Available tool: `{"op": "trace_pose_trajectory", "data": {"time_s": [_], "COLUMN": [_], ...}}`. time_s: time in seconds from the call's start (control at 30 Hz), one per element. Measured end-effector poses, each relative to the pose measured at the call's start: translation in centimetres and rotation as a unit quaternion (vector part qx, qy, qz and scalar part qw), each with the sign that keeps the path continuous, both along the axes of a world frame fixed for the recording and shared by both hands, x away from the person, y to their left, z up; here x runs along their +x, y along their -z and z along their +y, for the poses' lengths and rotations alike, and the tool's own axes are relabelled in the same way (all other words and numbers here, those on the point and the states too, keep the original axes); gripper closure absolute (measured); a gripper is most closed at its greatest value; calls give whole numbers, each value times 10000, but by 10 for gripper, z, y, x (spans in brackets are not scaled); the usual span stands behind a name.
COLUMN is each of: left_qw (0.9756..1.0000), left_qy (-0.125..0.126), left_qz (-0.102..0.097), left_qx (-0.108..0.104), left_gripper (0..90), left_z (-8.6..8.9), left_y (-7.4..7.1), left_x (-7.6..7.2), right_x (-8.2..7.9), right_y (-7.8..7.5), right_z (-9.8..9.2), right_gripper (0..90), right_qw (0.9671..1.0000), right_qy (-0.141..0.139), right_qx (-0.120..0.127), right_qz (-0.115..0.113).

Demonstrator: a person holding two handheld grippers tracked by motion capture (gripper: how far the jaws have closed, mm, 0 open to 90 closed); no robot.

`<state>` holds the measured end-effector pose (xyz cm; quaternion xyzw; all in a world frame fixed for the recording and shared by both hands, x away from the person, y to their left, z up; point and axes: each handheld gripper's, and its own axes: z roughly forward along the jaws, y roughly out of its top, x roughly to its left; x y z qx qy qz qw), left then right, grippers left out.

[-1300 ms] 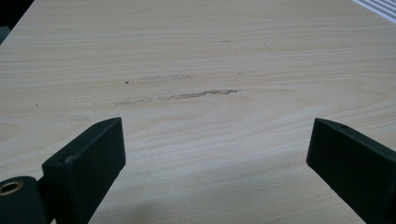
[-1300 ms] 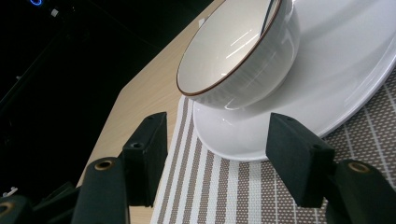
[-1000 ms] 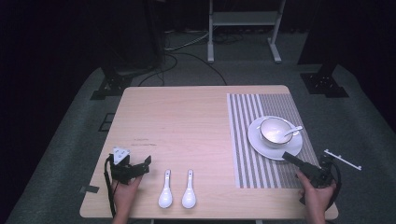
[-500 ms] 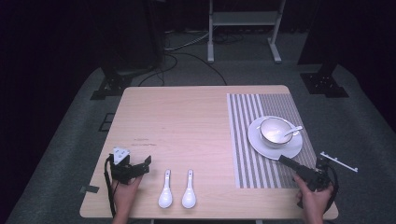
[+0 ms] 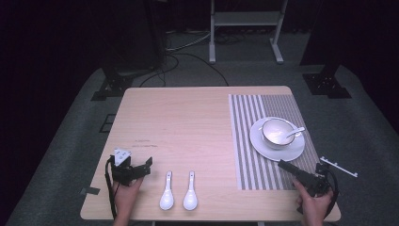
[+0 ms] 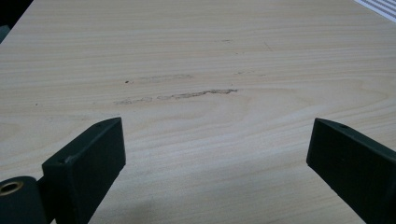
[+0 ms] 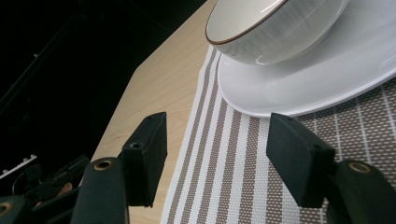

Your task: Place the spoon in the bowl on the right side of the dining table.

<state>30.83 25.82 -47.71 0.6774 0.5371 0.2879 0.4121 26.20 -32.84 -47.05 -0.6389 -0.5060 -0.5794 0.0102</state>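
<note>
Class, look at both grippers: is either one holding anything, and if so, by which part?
Nothing is held. The left gripper is open over bare table; the right gripper is open above the striped placemat.

Two grippers at the table's near edge
Left gripper [image 5: 149,165] beside two spoons [image 5: 179,190]; right gripper [image 5: 283,165] near the plate [image 5: 277,150] with bowl [image 5: 275,133].

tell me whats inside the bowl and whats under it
A white spoon lies in the bowl, handle over the right rim. The bowl stands on a white plate on the striped mat. The plate's middle is covered by the bowl.
</note>
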Motion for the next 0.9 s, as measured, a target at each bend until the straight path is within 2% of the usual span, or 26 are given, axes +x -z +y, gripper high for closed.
{"op": "trace_pose_trajectory", "data": {"time_s": [0.5,0.9], "left_qw": [10000,10000], "left_qy": [2,3], "left_qz": [-1,3], "left_qx": [3,13], "left_gripper": [33,33], "left_z": [0,0], "left_y": [0,0], "left_x": [0,0], "right_x": [-7,-15], "right_y": [9,13], "right_z": [15,22], "right_gripper": [375,373], "right_qw": [9998,9996], "right_qy": [-183,-252], "right_qx": [1,-112], "right_qz": [36,-1]}}
